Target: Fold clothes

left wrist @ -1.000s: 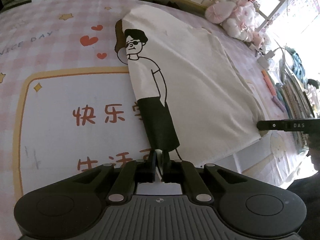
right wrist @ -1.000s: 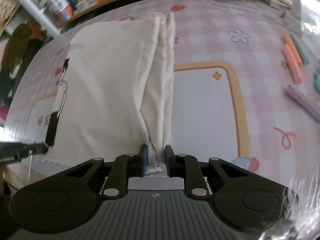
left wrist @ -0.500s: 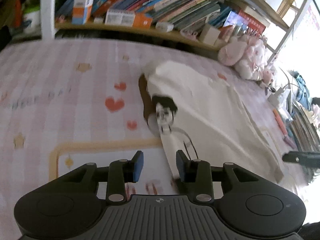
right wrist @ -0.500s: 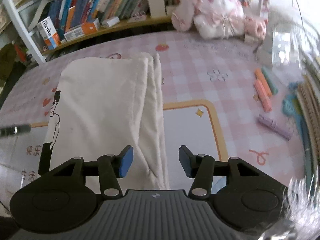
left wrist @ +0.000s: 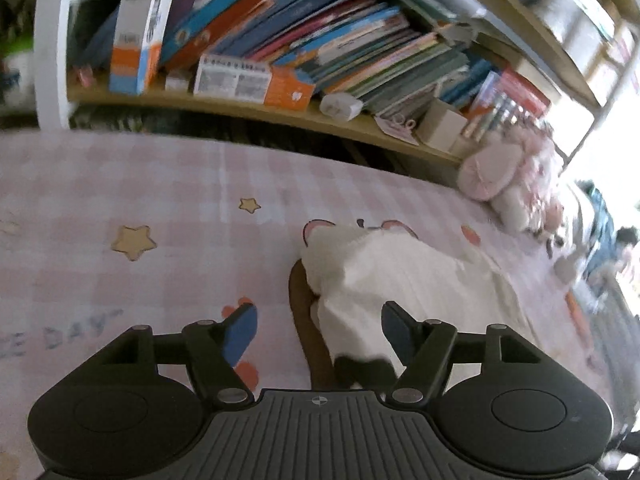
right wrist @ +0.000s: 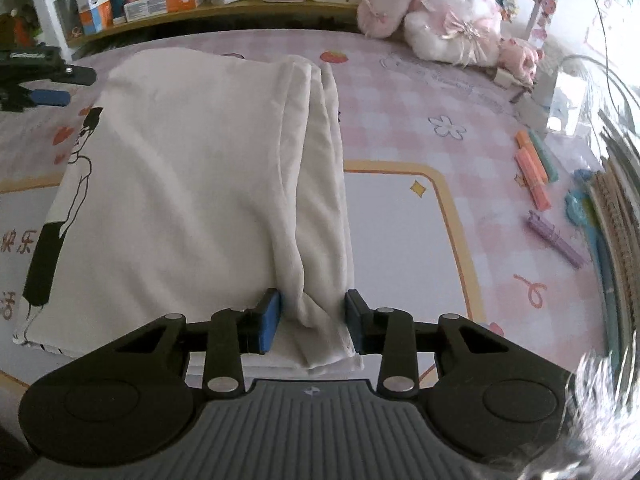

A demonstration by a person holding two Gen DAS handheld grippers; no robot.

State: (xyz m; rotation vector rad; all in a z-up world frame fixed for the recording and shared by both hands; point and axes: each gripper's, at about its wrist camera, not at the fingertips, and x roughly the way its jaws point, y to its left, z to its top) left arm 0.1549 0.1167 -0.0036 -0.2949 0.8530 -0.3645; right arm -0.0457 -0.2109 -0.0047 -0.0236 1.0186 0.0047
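Right tongs (right wrist: pixel 311 318) closing astride the folded shirt's (right wrist: pixel 192 184) bunched edge, unclenched; left tongs (left wrist: pixel 316 330) opening, released.

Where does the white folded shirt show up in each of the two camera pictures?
Left wrist view: white folded shirt lies right of centre, running toward the lower middle.
Right wrist view: it fills the centre and left.
Shared landmark: the pink plush toy beside the bookshelf.

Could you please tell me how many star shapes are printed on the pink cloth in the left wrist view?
2: a large star left of the shirt, a small star beyond it. Others may be hidden.
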